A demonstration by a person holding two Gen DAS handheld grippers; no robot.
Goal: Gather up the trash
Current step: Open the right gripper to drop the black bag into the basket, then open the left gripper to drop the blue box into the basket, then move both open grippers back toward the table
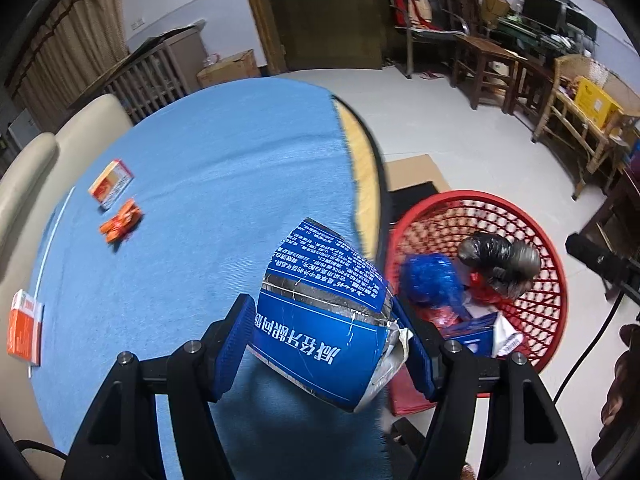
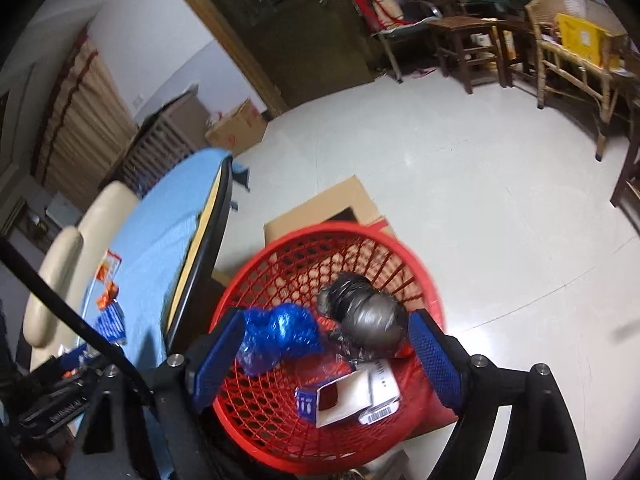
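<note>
The left wrist camera looks down along its fingers over the blue-clothed table (image 1: 192, 200), the red basket (image 1: 552, 280) at lower right. The right wrist camera hangs close above that same basket (image 2: 256, 280), table edge (image 2: 160, 240) at left; both share the room's far furniture.

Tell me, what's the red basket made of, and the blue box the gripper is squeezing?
The red basket looks like moulded plastic: one even glossy red, with an open lattice wall. The blue box in the left gripper seems thin printed cardboard with a silvery foil-like band; it is dented, creased and torn at one end.
</note>
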